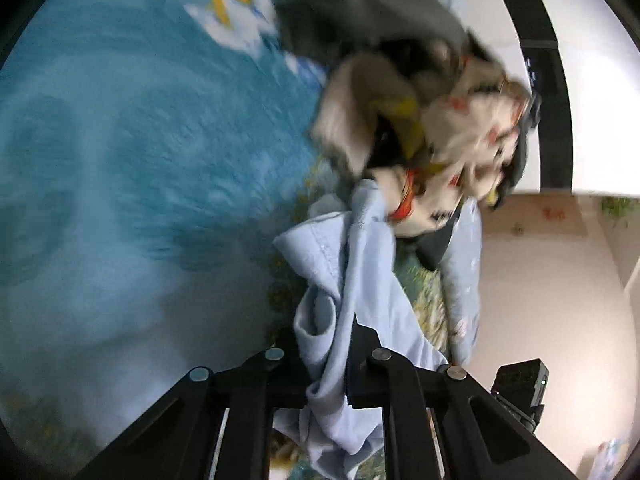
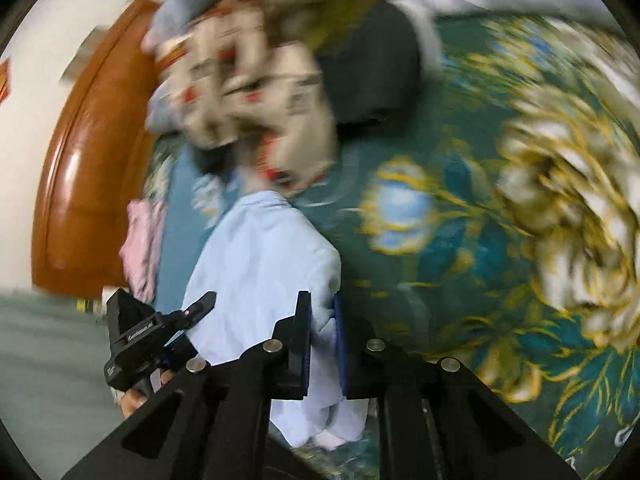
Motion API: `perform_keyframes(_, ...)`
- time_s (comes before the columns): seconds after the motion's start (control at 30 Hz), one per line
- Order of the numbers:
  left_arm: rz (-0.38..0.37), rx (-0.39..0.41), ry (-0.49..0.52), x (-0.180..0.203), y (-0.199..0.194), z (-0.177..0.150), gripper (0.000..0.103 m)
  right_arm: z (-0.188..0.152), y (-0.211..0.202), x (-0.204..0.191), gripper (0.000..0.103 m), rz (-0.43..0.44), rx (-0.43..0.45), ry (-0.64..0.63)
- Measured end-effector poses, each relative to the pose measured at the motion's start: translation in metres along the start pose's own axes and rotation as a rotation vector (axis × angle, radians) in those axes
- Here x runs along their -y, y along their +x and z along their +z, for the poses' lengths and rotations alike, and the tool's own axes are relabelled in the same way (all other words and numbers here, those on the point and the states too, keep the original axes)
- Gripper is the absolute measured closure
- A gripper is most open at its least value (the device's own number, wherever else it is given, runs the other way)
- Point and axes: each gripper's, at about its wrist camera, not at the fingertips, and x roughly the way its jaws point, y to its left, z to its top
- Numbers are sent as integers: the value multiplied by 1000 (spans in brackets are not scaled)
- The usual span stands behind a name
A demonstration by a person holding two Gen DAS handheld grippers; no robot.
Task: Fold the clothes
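Both grippers hold the same pale blue garment. In the left wrist view the left gripper sits at the bottom centre, its fingers closed narrow on a bunched fold of the cloth. From there the garment runs up the frame, its long axis pointing away from the fingers toward a blurred pile of clothes in the upper right. The blue blanket of the bed fills the left of that frame.

In the right wrist view the right gripper is likewise clamped narrow on the blue cloth at the bottom centre. The garment spreads upward and to the left over the green flowered bedspread, its far end reaching the edge of the pile near the frame's middle. The left gripper shows at the lower left of this view, close beside the cloth, so the two grips lie near each other at the same end. A pink garment lies at the left, by the wooden headboard.

Motion blur hides how the garment's far end lies.
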Motion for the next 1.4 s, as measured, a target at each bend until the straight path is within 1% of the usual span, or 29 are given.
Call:
perform_keyframes(0.1, 7, 72, -12, -3, -37, 2, 91, 13, 7, -32, 92, 22, -37, -99)
perform_keyframes(0.2, 17, 116, -17, -13, -57, 8, 91, 38, 25, -46, 92, -9, -48, -171)
perform_keyframes(0.27, 16, 112, -48, -28, -52, 11, 91, 53, 46, -42, 92, -53, -65, -166)
perform_keyframes(0.3, 28, 98, -66, -33, -41, 14, 90, 61, 57, -40, 93, -76, -75, -160)
perform_keyframes(0.4, 121, 7, -120, -49, -15, 15, 90, 73, 81, -32, 93, -147, -104, -156)
perform_keyframes(0.43, 140, -3, -115, -50, -13, 16, 89, 74, 85, -29, 93, -168, -110, -160)
perform_keyframes(0.47, 159, 8, -102, -48, -13, 17, 86, 75, 88, -25, 93, -174, -111, -153)
perform_keyframes(0.5, 173, 18, -98, -48, -15, 18, 86, 75, 90, -20, 92, -177, -111, -143)
perform_keyframes(0.53, 173, 27, -112, -51, -18, 18, 85, 75, 90, -17, 89, -175, -110, -133)
perform_keyframes(0.57, 174, 37, -126, -54, -21, 18, 82, 73, 85, -14, 86, -186, -99, -129)
perform_keyframes(0.6, 173, 44, -137, -56, -23, 18, 79, 71, 80, -11, 75, -200, -85, -127)
perform_keyframes(0.63, 167, 48, -142, -57, -25, 18, 77, 69, 74, -8, 68, -215, -71, -125)
perform_keyframes(0.7, 155, 57, -153, -58, -28, 18, 73, 61, 62, -3, 68, -229, -46, -119)
perform_keyframes(0.77, 143, 65, -164, -59, -31, 18, 73, 39, 46, 2, 68, -170, -54, -106)
perform_keyframes(0.83, 131, 74, -174, -61, -33, 18, 73, 17, 41, 6, 68, -113, -92, -90)
perform_keyframes(0.93, 113, 87, -190, -63, -38, 18, 73, -15, 49, 18, 68, -71, -169, -54)
perform_keyframes(0.97, 111, 90, -190, -63, -40, 18, 73, -21, 52, 22, 68, -63, -182, -27)
perform_keyframes(1.03, 109, 95, -176, -60, -43, 17, 74, -30, 59, 33, 68, -50, -200, 35)
perform_keyframes(1.07, 104, 97, -176, -59, -44, 16, 74, -32, 61, 36, 68, -30, -204, 79)
perform_keyframes(1.13, 97, 95, -189, -60, -43, 16, 74, -36, 61, 40, 68, 2, -195, 130)
perform_keyframes(1.2, 96, 86, -202, -62, -42, 17, 74, -37, 60, 38, 68, 20, -188, 146)
perform_keyframes(1.3, 110, 66, -193, -60, -40, 15, 74, -36, 60, 34, 68, 44, -188, 147)
perform_keyframes(1.4, 121, 44, -185, -58, -38, 14, 74, -40, 62, 30, 65, 60, -205, 143)
